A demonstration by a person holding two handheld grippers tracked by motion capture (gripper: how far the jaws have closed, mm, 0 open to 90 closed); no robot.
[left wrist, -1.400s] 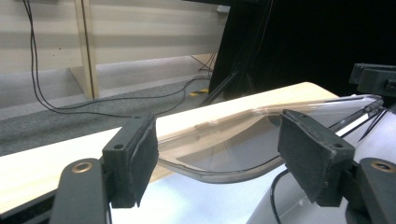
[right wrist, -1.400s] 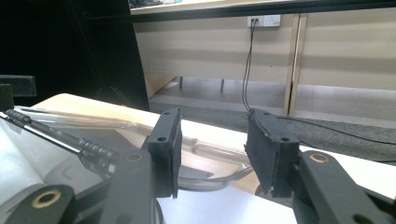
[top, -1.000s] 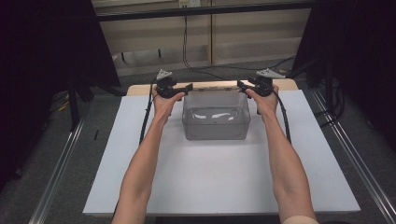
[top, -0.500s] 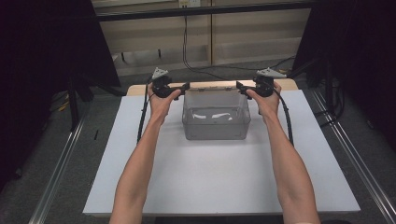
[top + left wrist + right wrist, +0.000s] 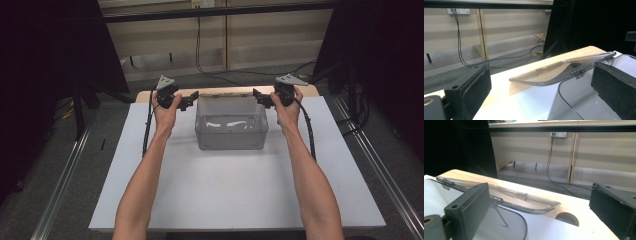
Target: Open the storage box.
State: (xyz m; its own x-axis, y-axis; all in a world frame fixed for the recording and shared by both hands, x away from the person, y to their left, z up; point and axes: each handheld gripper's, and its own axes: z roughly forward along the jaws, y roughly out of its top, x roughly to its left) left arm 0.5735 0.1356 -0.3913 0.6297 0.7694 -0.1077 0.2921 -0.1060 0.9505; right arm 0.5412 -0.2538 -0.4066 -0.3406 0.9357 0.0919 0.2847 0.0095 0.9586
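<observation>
Clear plastic box sits on white table sheet, toward far edge, centred betw. both hands. Its lid is swung open and lies back behind the box, hinged at rear rim, resting tilted over the wooden tabletop.

L gripper held just beside box's far-left corner, jaws pointing inward toward lid end. Jaws have just been opening and now stand wide; nothing betw. them. In left gripper view, lid and hinges lie beyond the pads, untouched; box rim curves below.

R gripper mirrors it at far-right corner, just beside lid's other end. Jaws have just been opening, now released; nothing gripped. Right gripper view shows lid betw. and beyond the two pads, clear of both, w/ a round hole in the wood near it.

Both forearms stretch up from near edge; cables hang from each gripper. Box appears empty; contents otherwise not discernible through glare.
</observation>
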